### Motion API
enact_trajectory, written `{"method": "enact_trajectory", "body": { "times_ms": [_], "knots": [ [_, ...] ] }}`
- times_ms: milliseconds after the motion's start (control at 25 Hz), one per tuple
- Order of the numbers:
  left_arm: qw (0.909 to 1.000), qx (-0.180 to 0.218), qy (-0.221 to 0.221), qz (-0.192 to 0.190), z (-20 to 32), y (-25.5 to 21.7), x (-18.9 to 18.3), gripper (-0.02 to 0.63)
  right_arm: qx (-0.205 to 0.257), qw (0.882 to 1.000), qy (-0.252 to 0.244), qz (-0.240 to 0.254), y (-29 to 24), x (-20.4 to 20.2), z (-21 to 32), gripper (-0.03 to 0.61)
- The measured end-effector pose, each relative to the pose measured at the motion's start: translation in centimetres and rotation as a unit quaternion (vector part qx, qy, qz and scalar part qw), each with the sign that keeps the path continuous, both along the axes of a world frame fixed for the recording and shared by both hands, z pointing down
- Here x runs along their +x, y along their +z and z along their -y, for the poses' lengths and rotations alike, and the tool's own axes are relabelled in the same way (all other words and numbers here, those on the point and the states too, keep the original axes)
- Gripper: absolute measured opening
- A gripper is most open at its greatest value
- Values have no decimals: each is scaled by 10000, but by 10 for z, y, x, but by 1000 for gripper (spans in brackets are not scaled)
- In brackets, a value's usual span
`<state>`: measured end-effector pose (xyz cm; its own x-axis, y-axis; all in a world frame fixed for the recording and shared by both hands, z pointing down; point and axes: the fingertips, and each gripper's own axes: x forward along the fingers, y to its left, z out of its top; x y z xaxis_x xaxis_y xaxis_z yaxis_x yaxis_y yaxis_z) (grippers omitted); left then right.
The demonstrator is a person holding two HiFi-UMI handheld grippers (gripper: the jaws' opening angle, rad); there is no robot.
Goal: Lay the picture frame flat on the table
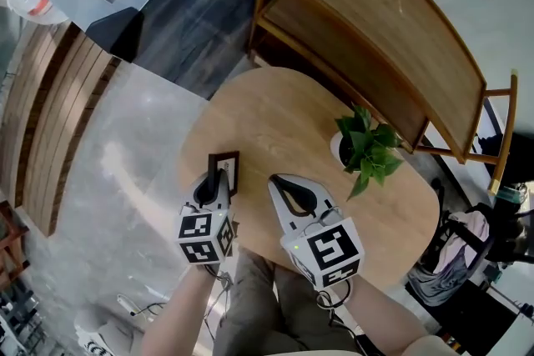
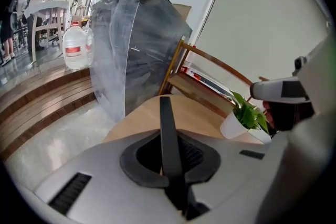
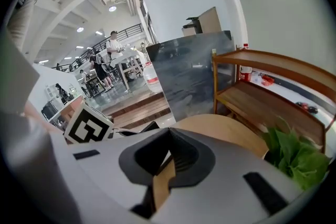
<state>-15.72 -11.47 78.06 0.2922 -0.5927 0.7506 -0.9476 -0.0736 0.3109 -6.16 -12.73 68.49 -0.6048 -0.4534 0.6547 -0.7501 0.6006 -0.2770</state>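
Left fingers clamp picture frame at wood table edge; shelf beyond.

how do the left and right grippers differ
The left gripper is shut on the dark brown rectangular picture frame; the right gripper is shut on nothing. The left gripper is at the light wooden table edge; the right gripper is further in. Both carry marker cubes.
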Motion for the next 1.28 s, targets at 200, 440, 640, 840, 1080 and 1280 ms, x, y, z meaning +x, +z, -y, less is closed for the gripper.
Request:
{"method": "enact_trajectory", "body": {
  "times_ms": [200,440,640,840,1080,1280],
  "knots": [
    [9999,96,50,64,8,10,-11,28,-110,9999,-33,12,15,-9,-1,-3],
    [9996,106,-155,204,13,32,-31,93,-225,9997,-34,-20,35,-17,-2,-4],
    [9990,136,-399,145,15,51,-47,157,-355,9993,-65,3,53,-23,-3,-3],
    [9980,43,-615,-146,14,77,-57,196,-474,9989,15,44,74,-22,3,-3],
    [9979,-7,-614,-188,10,98,-63,218,-716,9974,63,51,99,-25,4,-3],
    [9991,3,-433,46,9,104,-62,224,-776,9970,40,-19,112,-25,2,-3]
  ]
}}
